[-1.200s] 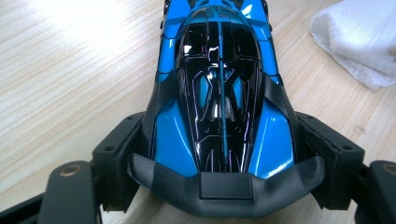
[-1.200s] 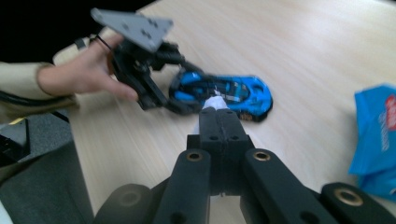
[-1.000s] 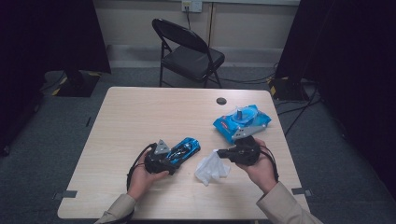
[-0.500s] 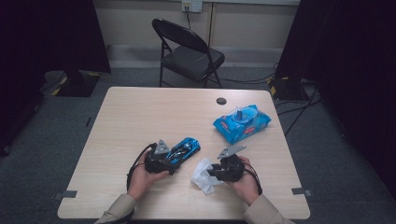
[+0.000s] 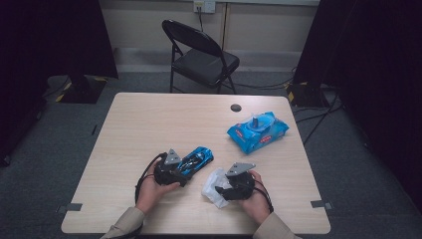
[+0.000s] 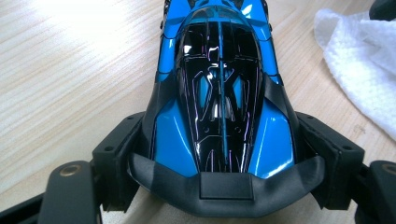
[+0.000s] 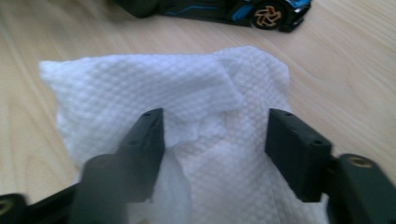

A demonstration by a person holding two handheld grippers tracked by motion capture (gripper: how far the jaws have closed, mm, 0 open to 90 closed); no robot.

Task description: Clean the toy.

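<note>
A shiny blue and black toy car (image 5: 197, 158) (image 6: 219, 93) stands on the table (image 5: 149, 124). My left gripper (image 5: 180, 170) (image 6: 222, 158) is shut on its near end, one pad against each flank. A crumpled white wipe (image 5: 211, 191) (image 7: 187, 84) lies on the tabletop to the car's right. My right gripper (image 5: 222, 189) (image 7: 215, 135) hovers low over it. Its jaws have just been opening. The wipe sits between them, and neither pad presses on it. The car's side and an orange wheel (image 7: 267, 15) lie beyond the wipe in the right gripper view.
A blue pack of wipes (image 5: 258, 130) lies at the table's right, farther back. A small black round cap (image 5: 236, 107) sits near the far edge. A black folding chair (image 5: 201, 57) stands behind the table. Cables run along the floor at right.
My right gripper came down and toward the near edge with the wipe, then its jaws parted and the wipe settled on the table. The left gripper and car stayed put.
</note>
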